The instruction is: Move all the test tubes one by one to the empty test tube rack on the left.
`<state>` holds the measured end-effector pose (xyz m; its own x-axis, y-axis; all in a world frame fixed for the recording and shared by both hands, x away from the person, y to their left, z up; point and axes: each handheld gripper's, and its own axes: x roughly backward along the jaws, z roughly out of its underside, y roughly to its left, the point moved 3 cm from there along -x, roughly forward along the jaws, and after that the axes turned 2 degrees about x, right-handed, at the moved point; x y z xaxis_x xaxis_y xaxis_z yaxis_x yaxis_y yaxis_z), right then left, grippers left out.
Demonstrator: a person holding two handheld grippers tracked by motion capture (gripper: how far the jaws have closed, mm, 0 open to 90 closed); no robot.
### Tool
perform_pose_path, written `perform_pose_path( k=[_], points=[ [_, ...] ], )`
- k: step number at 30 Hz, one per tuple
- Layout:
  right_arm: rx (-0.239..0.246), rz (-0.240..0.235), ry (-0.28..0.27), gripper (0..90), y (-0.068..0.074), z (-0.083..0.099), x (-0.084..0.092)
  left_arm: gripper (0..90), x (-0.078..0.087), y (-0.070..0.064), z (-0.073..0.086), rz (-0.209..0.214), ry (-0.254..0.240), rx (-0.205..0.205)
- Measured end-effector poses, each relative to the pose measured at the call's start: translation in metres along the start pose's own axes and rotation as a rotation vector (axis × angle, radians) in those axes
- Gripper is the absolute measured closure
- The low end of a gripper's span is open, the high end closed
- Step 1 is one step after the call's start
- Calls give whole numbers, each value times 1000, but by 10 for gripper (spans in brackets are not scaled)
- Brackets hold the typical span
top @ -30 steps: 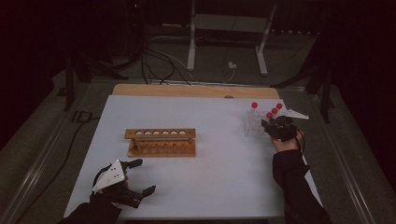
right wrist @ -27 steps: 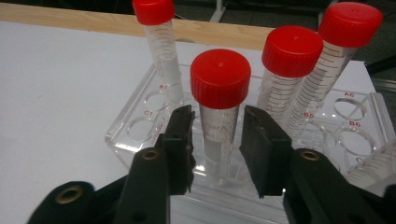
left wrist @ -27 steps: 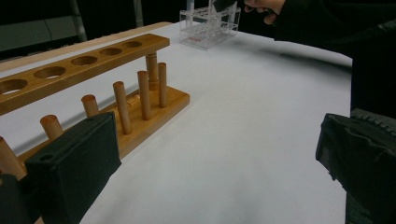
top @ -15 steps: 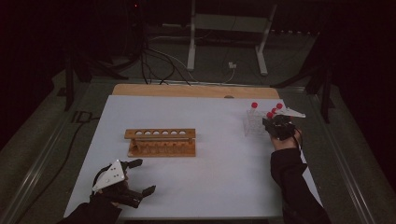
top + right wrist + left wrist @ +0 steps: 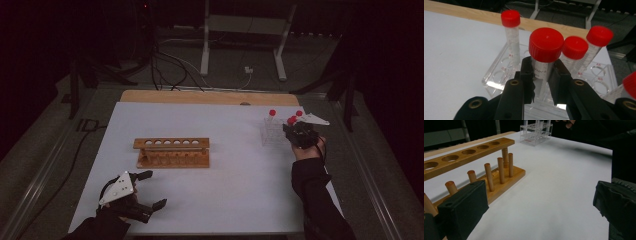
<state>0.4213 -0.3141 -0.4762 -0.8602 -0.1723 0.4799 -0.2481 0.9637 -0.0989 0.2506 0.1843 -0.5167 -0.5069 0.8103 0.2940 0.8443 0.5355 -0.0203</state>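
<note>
Tube (image 5: 543,68) sides hidden under right tool (image 5: 543,75), red cap showing.

Laboratory-type recording bay, dimly lit. Indicators: a white tabletop (image 5: 240,170) carrying a wooden test-tube rack (image 5: 172,152) and a clear plastic rack (image 5: 274,131) of red-capped sample tubes (image 5: 546,53). Behind the tabletop, loose cables (image 5: 170,60) run across the floor beside a metal stand (image 5: 245,35).

Tube rack (image 5: 499,82) – clear glossy plastic; caps (image 5: 546,44) – smooth red plastic; peg rack (image 5: 172,152) – wood.
</note>
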Motion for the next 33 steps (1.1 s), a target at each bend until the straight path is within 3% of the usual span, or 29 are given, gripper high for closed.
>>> perform_pose_path(
  k=[20,26,33],
  points=[
    [54,25,-83,750,8,-22,31,4,-1,-1,-1,6,5,0],
    [74,-6,-89,750,18,-27,37,4,-2,-1,-2,7,16,8],
    [116,-84,-81,750,43,-30,43,4,-3,-6,-9,29,30,21]
  ],
)
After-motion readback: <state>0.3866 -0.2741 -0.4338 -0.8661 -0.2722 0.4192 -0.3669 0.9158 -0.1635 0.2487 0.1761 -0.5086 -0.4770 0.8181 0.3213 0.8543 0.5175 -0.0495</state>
